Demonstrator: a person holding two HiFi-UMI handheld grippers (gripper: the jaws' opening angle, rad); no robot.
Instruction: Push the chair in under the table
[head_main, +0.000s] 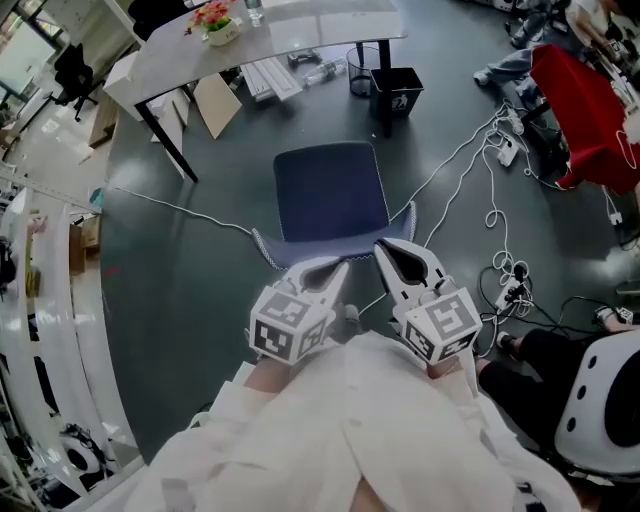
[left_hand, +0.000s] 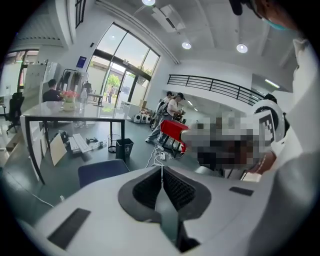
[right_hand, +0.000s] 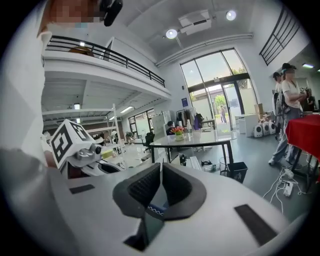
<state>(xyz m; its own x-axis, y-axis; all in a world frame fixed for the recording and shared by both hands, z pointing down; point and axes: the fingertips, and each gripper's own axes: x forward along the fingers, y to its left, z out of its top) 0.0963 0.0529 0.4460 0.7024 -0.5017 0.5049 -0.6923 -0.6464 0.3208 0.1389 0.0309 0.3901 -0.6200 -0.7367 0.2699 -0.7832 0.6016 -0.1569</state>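
So the table (head_main: 300, 30) runs across the top of the head view, tilted a bit, with its open underside facing down the frame. The chair (head_main: 330, 190) sits dead centre, well clear of the table. Its blue seat points up toward the table and its back edge is on the low side, nearest the person.

That's basically the whole setup. The chair lies straight up-frame from both tools, and the table is further along that same line, a touch to the left. My guess is the shove has to go up and slightly left.

The left hand-held gripper (head_main: 338, 266) and the right hand-held gripper (head_main: 382, 247) are both right at the back edge, side by side. The right tip is a bit further in. Both have their jaws pressed together with nothing pinched. I can't tell if either actually touches the back yet.
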